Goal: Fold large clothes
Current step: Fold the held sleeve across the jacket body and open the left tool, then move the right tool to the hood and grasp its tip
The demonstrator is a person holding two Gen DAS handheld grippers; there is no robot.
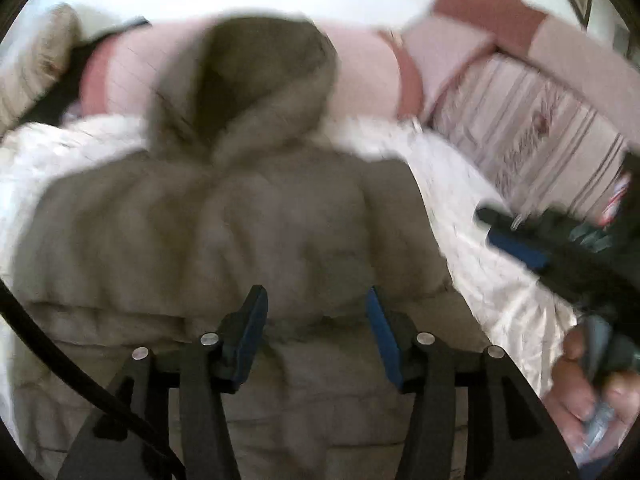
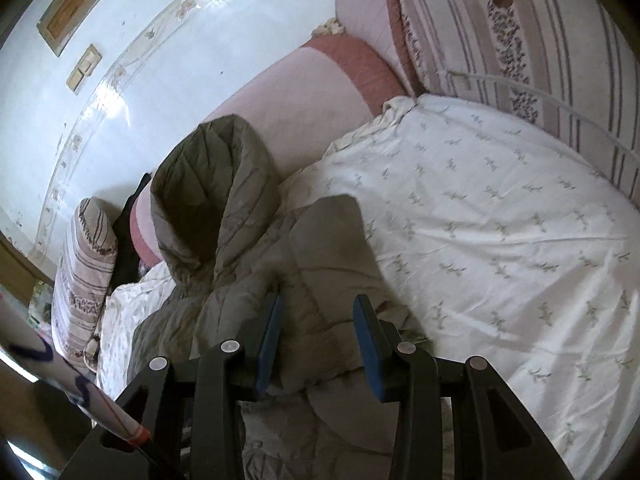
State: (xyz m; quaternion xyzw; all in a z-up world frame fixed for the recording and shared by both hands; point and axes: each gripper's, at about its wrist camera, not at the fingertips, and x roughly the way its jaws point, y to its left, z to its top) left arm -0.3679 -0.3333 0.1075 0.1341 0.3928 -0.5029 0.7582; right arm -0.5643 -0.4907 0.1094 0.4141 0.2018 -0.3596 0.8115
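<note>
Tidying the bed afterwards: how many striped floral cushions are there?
2: one striped cushion stands at the bed's right side, another striped cushion at the left end beyond the hooded jacket. Others may be hidden.

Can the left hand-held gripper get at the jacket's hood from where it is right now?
Probably yes. The left hand-held gripper hovers open over the jacket, and the hood lies straight ahead with nothing across the path. The right hand-held gripper stays off to the side.

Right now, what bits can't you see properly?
- Bottom of the olive quilted hooded jacket: left wrist view, behind the left hand-held gripper.
- Pink bolster cushion: same view, blurred.
- Whether the right hand-held gripper pinches fabric: right wrist view, unclear.
</note>
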